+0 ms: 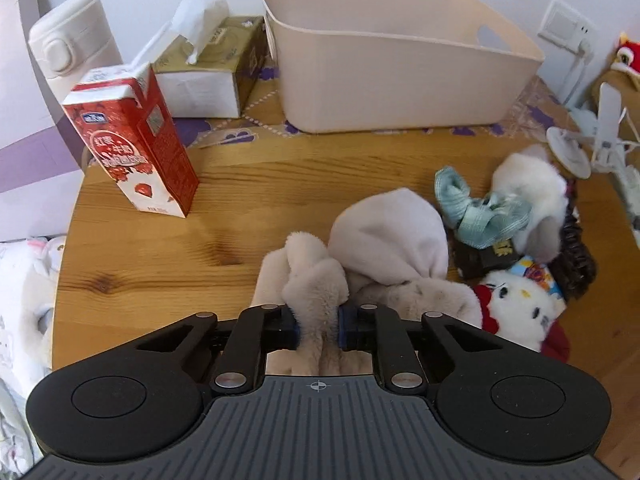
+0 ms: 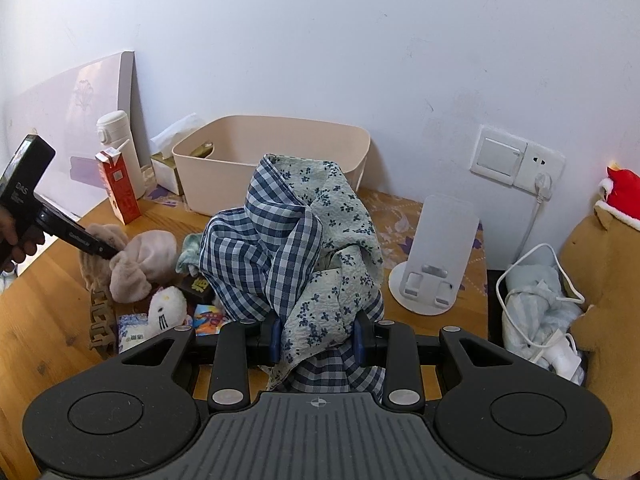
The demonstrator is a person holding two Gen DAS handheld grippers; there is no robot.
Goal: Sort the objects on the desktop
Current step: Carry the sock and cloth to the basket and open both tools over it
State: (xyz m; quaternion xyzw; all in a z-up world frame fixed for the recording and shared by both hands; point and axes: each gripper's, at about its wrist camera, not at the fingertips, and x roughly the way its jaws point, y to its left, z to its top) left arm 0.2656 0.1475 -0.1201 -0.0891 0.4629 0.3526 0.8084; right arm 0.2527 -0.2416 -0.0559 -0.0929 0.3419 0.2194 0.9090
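My left gripper [image 1: 318, 328] is shut on a fluffy beige plush cloth [image 1: 316, 280] that lies bunched on the wooden table [image 1: 160, 260], its pile squeezed between the blue pads. The right wrist view shows the same gripper [image 2: 114, 254], held by a hand, with its tips in the beige plush [image 2: 148, 256]. My right gripper [image 2: 318, 338] is shut on a blue checked and floral cloth [image 2: 288, 232], which stands up in front of the camera. A beige storage bin [image 1: 400, 80] stands at the back of the table, open at the top.
A red milk carton [image 1: 136, 148], a tissue box [image 1: 208, 76] and a white bottle [image 1: 72, 44] stand at the back left. A white cat plush [image 1: 516, 312], a green ribbon [image 1: 476, 208], a white fluffy item [image 1: 528, 184] and a dark box [image 1: 484, 256] lie right. A white stand [image 2: 436, 264] is at the right.
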